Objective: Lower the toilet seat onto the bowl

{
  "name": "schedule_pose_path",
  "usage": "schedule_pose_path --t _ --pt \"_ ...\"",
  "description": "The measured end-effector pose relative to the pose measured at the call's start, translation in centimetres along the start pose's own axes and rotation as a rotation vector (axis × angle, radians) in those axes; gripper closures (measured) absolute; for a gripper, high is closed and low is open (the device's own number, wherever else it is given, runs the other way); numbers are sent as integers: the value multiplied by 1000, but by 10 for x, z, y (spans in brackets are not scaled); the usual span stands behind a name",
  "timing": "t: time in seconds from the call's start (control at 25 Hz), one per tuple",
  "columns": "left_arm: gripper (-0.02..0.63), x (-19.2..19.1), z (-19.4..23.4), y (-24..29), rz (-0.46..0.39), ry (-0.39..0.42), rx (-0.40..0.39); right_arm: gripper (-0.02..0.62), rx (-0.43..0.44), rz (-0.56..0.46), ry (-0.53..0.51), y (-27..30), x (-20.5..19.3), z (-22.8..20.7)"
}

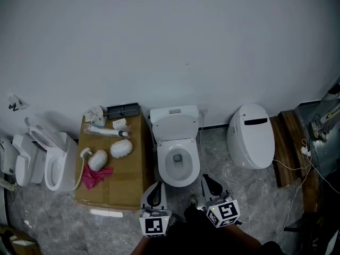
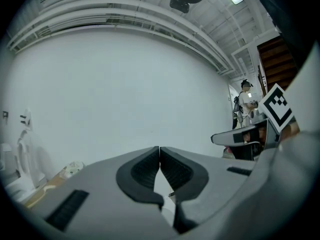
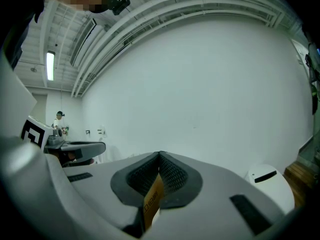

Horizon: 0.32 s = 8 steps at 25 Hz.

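- The toilet seat (image 1: 175, 126) is up, standing back against the tank (image 1: 174, 112) in the middle of the head view. From this height it looks like seat and lid stacked together, and I can't separate the two.
- Below it the bowl (image 1: 179, 180) lies open, its rim bare and its front edge pointing at the person.
- The left hand-held gripper (image 2: 159, 150) has its jaws pressed together tip to tip, nothing between them. It points at the bare white wall (image 2: 125, 84).
- The right hand-held gripper (image 3: 160, 156) is closed too, its tips meeting. A yellow printed strip (image 3: 152, 200) sits in the slot below the pads.
- In the head view both grippers hang just short of the bowl's front edge, one on each side and neither touching it. Their marker cubes (image 1: 155, 224) are nearest the camera.
- Left of the toilet is a cardboard carton (image 1: 114, 193) that carries a pink cloth (image 1: 95, 177), two white bundles (image 1: 121, 149), a white tube (image 1: 106, 132) and a black tray (image 1: 123, 110).
- Further left stands another toilet (image 1: 56, 163) with its seat raised.
- To the right, a rounded white toilet (image 1: 251, 137) has its lid shut, and wooden boards (image 1: 284, 147) lie on the grey marble floor (image 1: 223, 163) beyond it.
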<state>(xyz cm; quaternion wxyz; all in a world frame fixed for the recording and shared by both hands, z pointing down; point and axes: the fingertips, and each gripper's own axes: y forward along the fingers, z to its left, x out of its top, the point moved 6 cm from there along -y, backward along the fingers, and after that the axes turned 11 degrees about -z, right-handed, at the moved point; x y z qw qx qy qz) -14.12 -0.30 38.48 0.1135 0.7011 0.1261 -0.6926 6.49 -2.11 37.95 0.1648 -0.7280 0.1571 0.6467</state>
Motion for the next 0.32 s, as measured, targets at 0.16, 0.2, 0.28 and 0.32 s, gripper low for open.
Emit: schedule_pose_path --t 0.16,0.2,0.28,0.32 --pt "595 0 0 0 -50 2 -10 569 7 3 -4 0 -2 4" --pt "595 0 1 -1 -32 -1 -9 569 6 3 -4 1 -2 4" --pt "595 -2 2 -2 7 -8 -3 569 6 2 -5 2 -3 4" --pt "595 -2 2 -3 23 -10 -1 569 7 2 -5 2 -3 5"
